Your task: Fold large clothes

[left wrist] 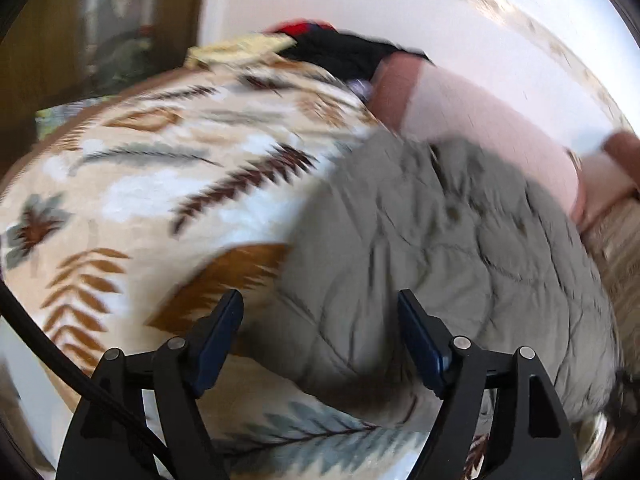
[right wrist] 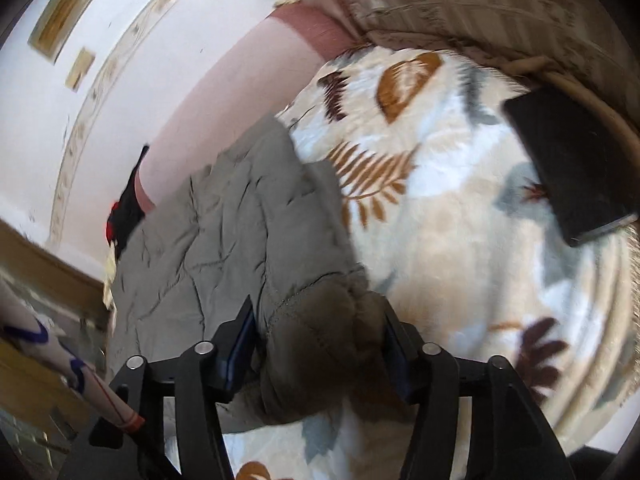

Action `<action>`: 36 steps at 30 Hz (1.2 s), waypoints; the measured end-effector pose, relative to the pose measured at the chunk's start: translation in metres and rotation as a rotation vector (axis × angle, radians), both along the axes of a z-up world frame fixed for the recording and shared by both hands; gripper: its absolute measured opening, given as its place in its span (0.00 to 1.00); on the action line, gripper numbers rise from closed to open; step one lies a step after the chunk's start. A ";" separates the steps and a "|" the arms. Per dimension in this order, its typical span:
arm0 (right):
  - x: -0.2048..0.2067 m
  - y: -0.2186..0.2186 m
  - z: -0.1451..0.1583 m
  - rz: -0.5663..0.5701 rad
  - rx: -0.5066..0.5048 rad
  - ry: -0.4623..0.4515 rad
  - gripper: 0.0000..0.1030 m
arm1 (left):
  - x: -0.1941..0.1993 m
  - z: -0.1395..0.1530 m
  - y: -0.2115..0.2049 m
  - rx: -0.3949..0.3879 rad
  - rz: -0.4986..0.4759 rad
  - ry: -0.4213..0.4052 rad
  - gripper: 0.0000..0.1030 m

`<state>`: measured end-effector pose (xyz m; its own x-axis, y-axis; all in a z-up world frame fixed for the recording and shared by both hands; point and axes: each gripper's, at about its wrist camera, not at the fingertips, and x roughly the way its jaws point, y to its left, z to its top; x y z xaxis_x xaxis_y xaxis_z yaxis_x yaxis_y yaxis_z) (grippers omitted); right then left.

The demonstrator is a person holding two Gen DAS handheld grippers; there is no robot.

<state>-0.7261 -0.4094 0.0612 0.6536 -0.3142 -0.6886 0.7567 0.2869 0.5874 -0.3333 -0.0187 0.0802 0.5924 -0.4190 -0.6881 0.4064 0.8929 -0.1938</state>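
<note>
A: Start on the left. What is the left gripper [left wrist: 320,336] doing?

B: Its jaws stand apart with nothing pressed between them. The grey quilted jacket [left wrist: 440,248] lies just ahead and to its right on the leaf-patterned blanket [left wrist: 132,184], and only a rumpled edge shows through the gap.

A: So the garment is on the bed?

B: Yes, spread flat, likely so a fold can be laid over. Past it, at the far side, a dark garment with red [left wrist: 340,52] sits against the pink bed end [left wrist: 480,132].

A: And the right gripper [right wrist: 318,344]?

B: A bunched brown-grey corner of the jacket [right wrist: 240,232] sits between its fingers. The pads look close to the cloth on both sides, but blur stops me telling whether they press it, so I won't call it a grip.

A: Room to move?

B: Open blanket [right wrist: 440,220] to the right of that gripper, until a black flat case [right wrist: 572,168] farther right. To the jacket's left, the bed's edge is near.
</note>
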 end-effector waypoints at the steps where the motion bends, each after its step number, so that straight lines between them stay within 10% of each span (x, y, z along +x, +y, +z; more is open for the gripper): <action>1: -0.006 0.003 0.003 -0.016 -0.016 0.006 0.62 | -0.004 0.005 0.006 0.026 0.062 -0.055 0.75; 6: -0.025 0.026 0.033 -0.108 -0.246 0.092 0.62 | -0.022 0.031 0.017 0.052 0.170 -0.260 0.75; 11: 0.022 0.050 0.057 0.102 -0.450 0.066 0.54 | -0.062 0.037 -0.041 0.031 -0.142 -0.308 0.75; 17: 0.104 0.072 0.050 0.320 -0.500 0.089 0.53 | -0.110 0.021 -0.123 0.094 -0.390 -0.325 0.75; 26: 0.161 0.051 -0.012 0.440 -0.455 0.260 0.54 | -0.086 -0.027 -0.162 0.215 -0.414 -0.221 0.78; 36: 0.135 0.050 0.005 0.399 -0.467 0.147 0.55 | -0.085 -0.005 -0.134 0.102 -0.358 -0.233 0.76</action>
<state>-0.5907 -0.3590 0.0667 0.6914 -0.3547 -0.6294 0.6019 0.7647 0.2303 -0.4186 -0.1525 0.0747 0.5663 -0.5632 -0.6018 0.7163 0.6975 0.0213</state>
